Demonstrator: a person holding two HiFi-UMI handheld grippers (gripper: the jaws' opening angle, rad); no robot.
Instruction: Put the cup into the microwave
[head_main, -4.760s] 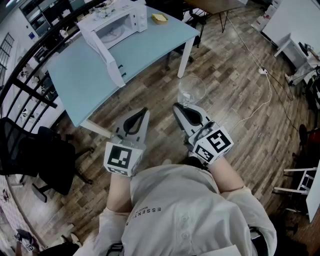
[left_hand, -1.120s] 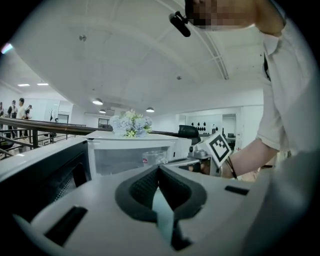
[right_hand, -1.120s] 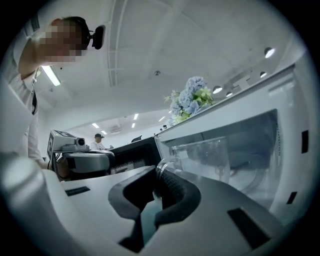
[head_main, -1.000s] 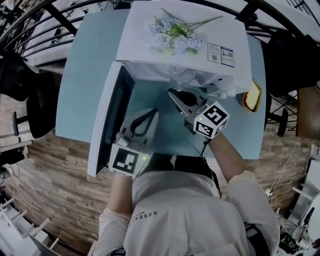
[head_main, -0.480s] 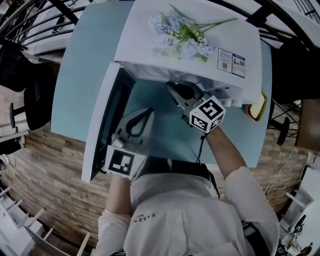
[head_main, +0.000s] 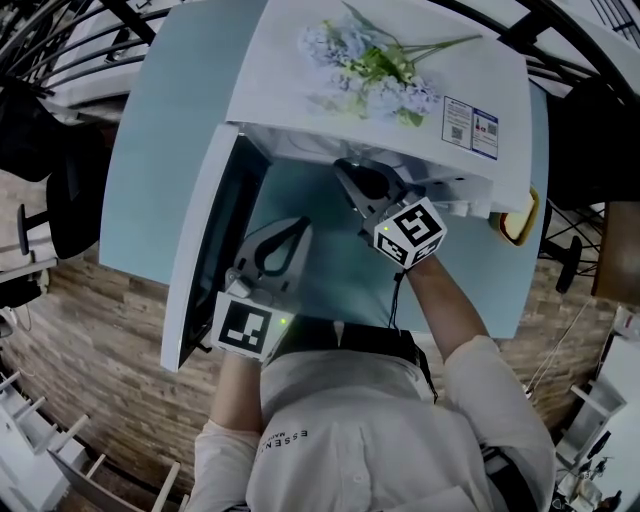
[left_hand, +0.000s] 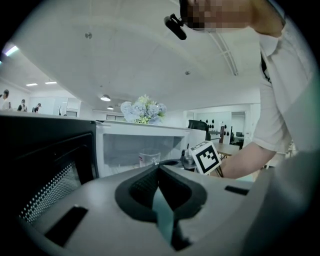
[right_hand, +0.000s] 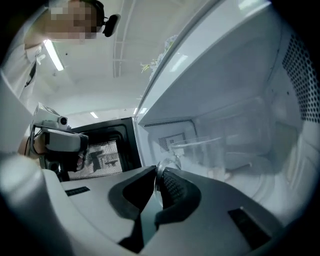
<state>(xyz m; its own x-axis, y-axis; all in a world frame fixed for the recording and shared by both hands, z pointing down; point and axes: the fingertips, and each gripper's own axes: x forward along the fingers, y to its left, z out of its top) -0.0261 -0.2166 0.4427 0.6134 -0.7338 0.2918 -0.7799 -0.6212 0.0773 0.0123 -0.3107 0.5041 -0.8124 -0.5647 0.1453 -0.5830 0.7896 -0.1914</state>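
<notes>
— Glass between the jaws of the right gripper, is it?

— Yes. They are nearly closed on a thin clear edge of the cup, whose body hangs just past the tips, inside the white cavity of the microwave.

— What has changed in the last second?

— From the head view, the gripper has gone further in under the microwave's top. The cup showed at the opening then and is now hidden beneath it. The left gripper view still sees it inside, behind the open door.

— Is it set down?

— I cannot tell, because its base is hidden. I judge that placing and releasing it remain.

— And the left gripper?

— Its jaws are together on nothing, and it hovers over the blue table by the door.
</notes>
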